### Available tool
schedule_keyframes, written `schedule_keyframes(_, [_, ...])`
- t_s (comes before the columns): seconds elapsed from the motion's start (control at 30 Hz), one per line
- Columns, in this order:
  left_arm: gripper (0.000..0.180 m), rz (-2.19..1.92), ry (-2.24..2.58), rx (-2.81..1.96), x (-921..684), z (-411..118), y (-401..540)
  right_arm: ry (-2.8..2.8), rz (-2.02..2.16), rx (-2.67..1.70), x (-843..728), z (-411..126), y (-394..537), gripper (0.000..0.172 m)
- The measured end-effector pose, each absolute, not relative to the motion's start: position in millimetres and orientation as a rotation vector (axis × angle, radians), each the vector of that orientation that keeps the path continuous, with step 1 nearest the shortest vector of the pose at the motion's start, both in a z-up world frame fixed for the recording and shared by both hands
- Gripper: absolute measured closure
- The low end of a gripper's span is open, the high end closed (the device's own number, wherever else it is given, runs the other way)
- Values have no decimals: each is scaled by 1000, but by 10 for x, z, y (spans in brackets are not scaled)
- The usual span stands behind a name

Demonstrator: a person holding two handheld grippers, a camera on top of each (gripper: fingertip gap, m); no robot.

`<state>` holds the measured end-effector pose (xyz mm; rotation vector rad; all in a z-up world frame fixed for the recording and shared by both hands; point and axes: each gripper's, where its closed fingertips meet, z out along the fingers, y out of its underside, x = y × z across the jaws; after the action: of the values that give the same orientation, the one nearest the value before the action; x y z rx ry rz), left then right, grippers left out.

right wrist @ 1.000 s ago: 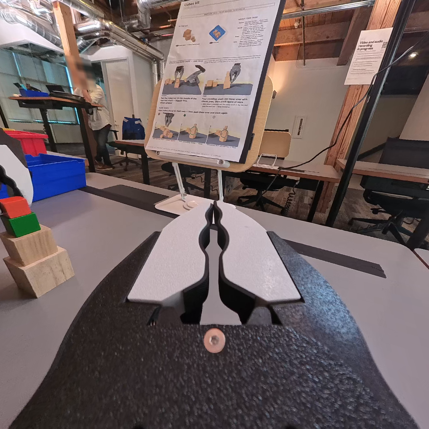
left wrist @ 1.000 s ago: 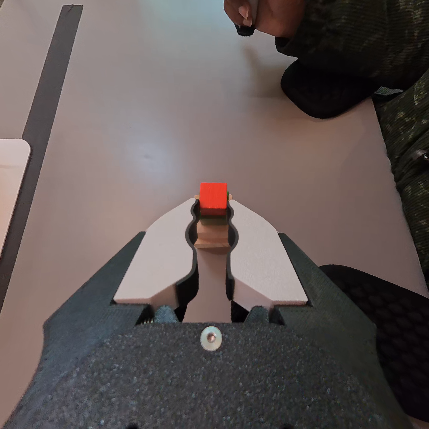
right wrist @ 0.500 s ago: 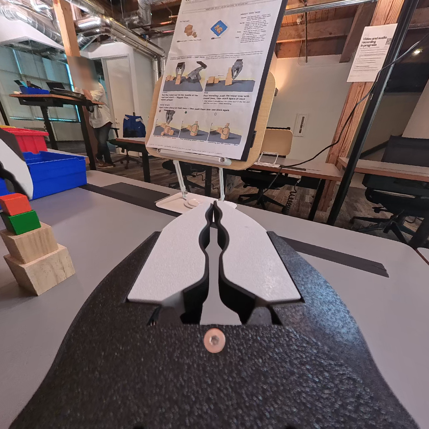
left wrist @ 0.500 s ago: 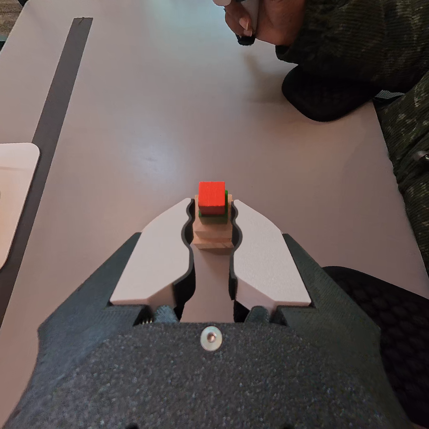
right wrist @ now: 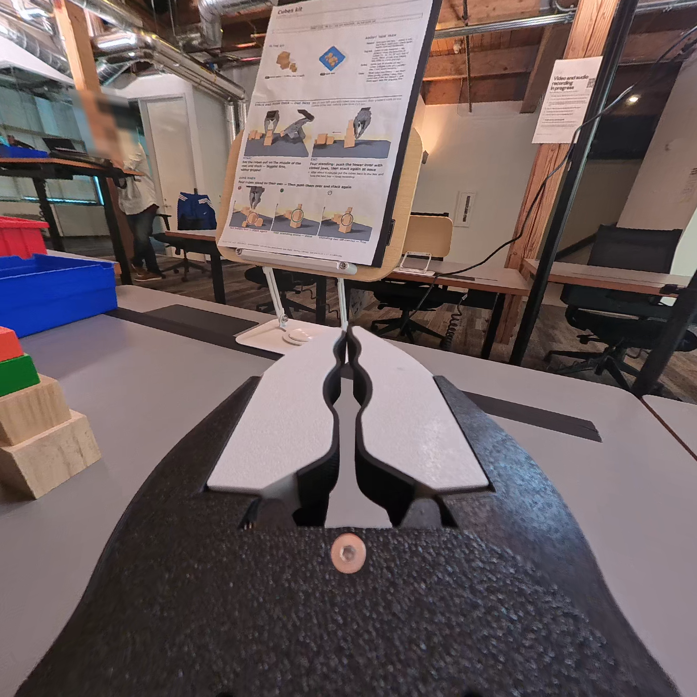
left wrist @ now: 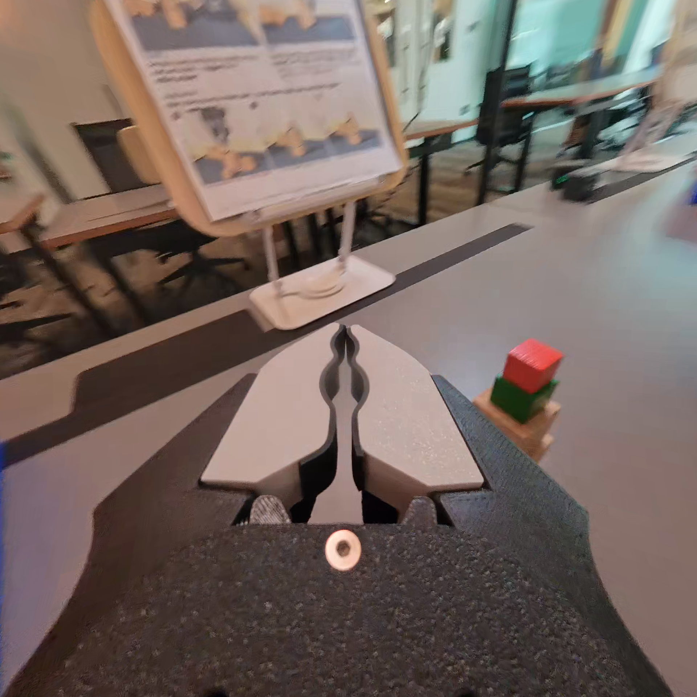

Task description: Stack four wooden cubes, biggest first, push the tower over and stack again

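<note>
A tower of blocks stands on the grey table: a red cube on a green cube on two stepped wooden blocks. In the left wrist view it stands to the right of my left gripper, which is shut with nothing in it and clear of the tower. In the right wrist view the tower is at the far left: red cube, green cube, wooden blocks. My right gripper is shut with nothing in it, to the right of the tower.
A sheet holder on a white base stands at the table's far edge on a black strip; it also shows in the left wrist view. A blue bin and a red bin sit at far left. A person stands in the background. My right fingertips sit around 35 centimeters from my left ones.
My left gripper opened around the red cube, left it on the tower, then swung away to the tower's left and shut on nothing. The right gripper stayed shut and hardly moved.
</note>
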<state>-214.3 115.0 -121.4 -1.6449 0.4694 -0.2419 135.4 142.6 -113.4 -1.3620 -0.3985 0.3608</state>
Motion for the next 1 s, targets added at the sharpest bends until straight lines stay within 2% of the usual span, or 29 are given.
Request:
schedule_keyframes(0.23, [180, -24, 367, -1806, -2062, -1813, 865, -273, 330, -1422, 1555, -1158, 1501, 172])
schedule_keyframes(0.57, [180, 274, 643, -1898, -1810, -2374, 933, -209, 389, -1413, 1615, -1071, 1470, 172])
schedule_keyframes(1.0, [180, 349, 1042, -1644, -306, -2171, 1547, -217, 398, -1419, 1600, -1077, 1470, 172])
